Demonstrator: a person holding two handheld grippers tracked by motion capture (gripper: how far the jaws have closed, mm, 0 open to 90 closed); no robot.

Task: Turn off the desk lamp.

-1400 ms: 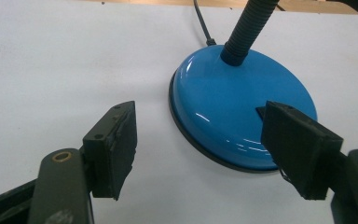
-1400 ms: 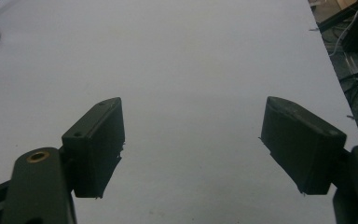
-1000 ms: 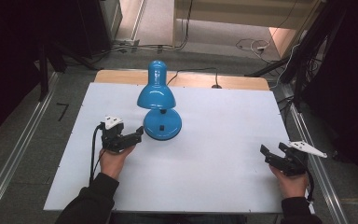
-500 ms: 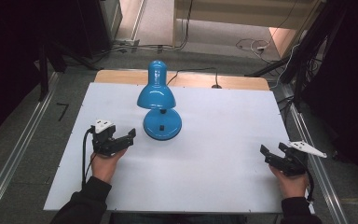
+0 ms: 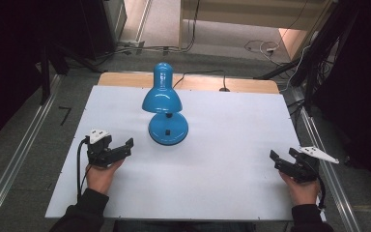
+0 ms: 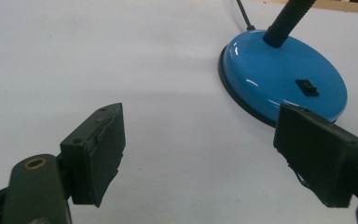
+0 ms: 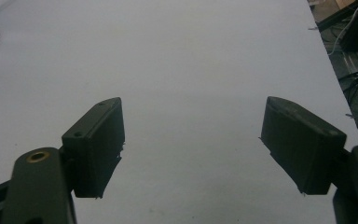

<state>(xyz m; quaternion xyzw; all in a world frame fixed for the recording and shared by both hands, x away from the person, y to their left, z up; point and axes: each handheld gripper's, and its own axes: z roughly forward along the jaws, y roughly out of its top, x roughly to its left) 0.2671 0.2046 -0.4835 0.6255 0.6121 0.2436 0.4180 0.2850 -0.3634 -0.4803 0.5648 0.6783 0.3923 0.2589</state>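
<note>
- Lamp [image 5: 165, 108]: blue, upright on the white table [image 5: 222, 159], toward the far edge and a little left of the middle. Its round base [image 6: 284, 86] lies flat on the table; a black switch [image 6: 306, 87] sits on top of the base, and the shade [image 5: 162, 99] hangs over the base's far part.
- Cord [image 5: 198, 75]: black, runs from the lamp off over the far edge.
- Left gripper [image 5: 125, 147]: held in the person's left hand [image 5: 99, 176] near the left edge, just beside the base on its near-left side and apart from it. Jaws wide apart, nothing between them, nothing touched; in the left gripper view the base shows beyond the right jaw, with bare table in the gap.
- Right gripper [image 5: 282, 157]: held in the right hand [image 5: 302, 188] near the right edge, toward the near-right corner, well apart from the lamp. Jaws wide apart and holding nothing; in the right gripper view bare table lies between them, and a sliver of the base shows at the top left.
</note>
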